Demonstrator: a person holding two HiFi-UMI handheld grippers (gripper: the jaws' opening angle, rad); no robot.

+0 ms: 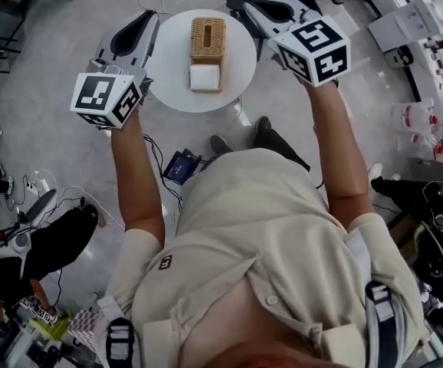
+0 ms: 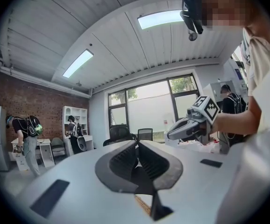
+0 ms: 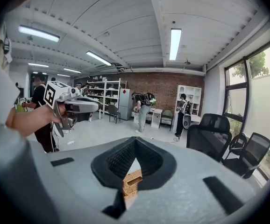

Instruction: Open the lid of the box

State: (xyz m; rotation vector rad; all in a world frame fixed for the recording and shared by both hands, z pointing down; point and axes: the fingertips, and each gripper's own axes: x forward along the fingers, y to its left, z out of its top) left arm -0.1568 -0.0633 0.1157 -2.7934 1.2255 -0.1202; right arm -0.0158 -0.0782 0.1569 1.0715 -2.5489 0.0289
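So at this point you had the woven box [image 1: 207, 40] sitting pretty much dead centre on the round white table [image 1: 241, 71]. From your head view its long side ran 12 to 6, and it had a slot on top. A white square piece [image 1: 205, 77] was butted right up against its 6 o'clock end.

Your left gripper [image 2: 137, 147] was off at the table's 9 o'clock edge, jaws pressed together with nothing in them. Your right gripper [image 3: 135, 143] was over by the 2 o'clock edge, jaws also closed up and empty. In the right gripper view you could just catch the box peeking through the gap under them. Both grippers pointed roughly toward 12, one on either side of the box, and neither was touching it.
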